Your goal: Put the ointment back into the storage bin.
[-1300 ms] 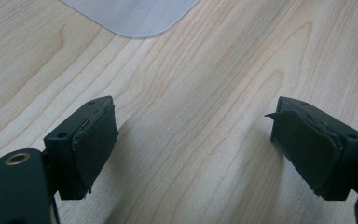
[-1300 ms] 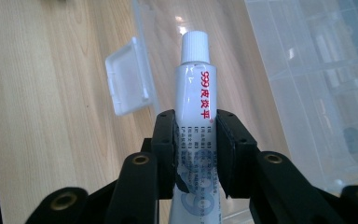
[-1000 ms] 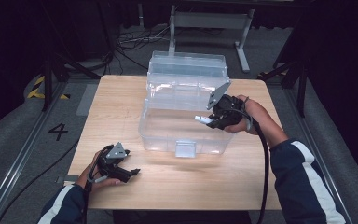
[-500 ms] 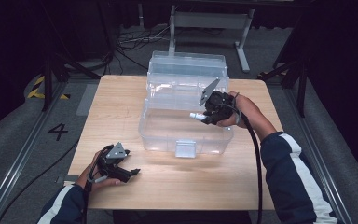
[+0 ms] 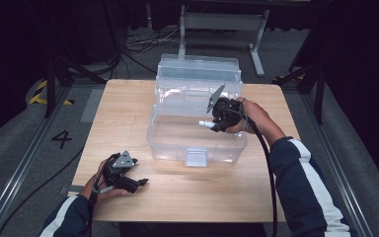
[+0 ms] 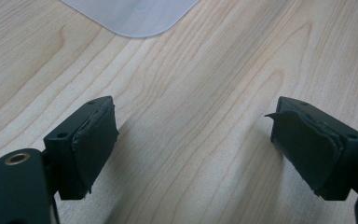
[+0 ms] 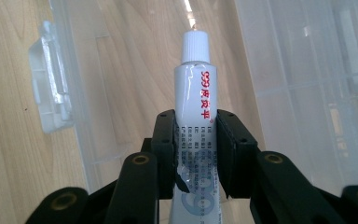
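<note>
Tube [image 7: 193, 100] of ointment, white-capped, being carried by clamped right claw [image 7: 196, 154] over clear box [image 5: 177, 143]; lowering gently advised; left claw [image 6: 193, 149] idling wide.

Between the black pads of the right gripper [image 7: 196, 140] sits a white tube [image 7: 195, 91] with a white ribbed cap, red lettering down its side and small dark print lower down. Beyond its jaws the storage box [image 5: 197, 143] is clear, colourless plastic with a frosted latch. Under the black left gripper [image 6: 193, 140] lies the pale wood-grain table [image 6: 205, 70].
</note>
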Motion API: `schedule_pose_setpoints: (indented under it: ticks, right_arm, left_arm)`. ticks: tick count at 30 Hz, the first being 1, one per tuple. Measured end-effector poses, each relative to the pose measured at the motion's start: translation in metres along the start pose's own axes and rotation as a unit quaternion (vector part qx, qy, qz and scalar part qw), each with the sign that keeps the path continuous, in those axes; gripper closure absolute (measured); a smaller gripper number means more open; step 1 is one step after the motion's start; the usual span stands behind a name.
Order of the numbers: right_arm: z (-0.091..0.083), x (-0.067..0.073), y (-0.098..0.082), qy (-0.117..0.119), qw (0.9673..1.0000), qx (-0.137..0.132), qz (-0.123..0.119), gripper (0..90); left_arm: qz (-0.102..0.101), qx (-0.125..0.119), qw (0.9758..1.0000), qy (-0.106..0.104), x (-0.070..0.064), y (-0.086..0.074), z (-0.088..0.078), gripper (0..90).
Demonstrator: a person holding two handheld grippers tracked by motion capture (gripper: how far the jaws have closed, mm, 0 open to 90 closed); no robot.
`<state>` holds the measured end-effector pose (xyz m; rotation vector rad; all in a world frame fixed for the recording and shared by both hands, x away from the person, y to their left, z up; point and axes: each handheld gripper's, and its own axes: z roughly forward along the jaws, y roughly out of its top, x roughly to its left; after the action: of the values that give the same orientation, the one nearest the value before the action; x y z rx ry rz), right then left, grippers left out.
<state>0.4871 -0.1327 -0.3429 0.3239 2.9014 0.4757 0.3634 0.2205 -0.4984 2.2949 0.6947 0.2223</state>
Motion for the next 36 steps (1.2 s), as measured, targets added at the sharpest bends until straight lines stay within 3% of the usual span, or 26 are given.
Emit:
schedule_pose_setpoints:
  ticks: [19,36]
  right_arm:
    - [0.041,0.006,-0.008,0.024,0.9991,0.035,-0.006,71.0]
    - [0.059,0.006,-0.014,0.037,0.9973,0.063,-0.009,70.8]
  left_arm:
    - [0.000,0.000,1.0000,0.000,0.000,0.000,0.000,14.7]
    - [0.000,0.000,1.0000,0.000,0.000,0.000,0.000,14.7]
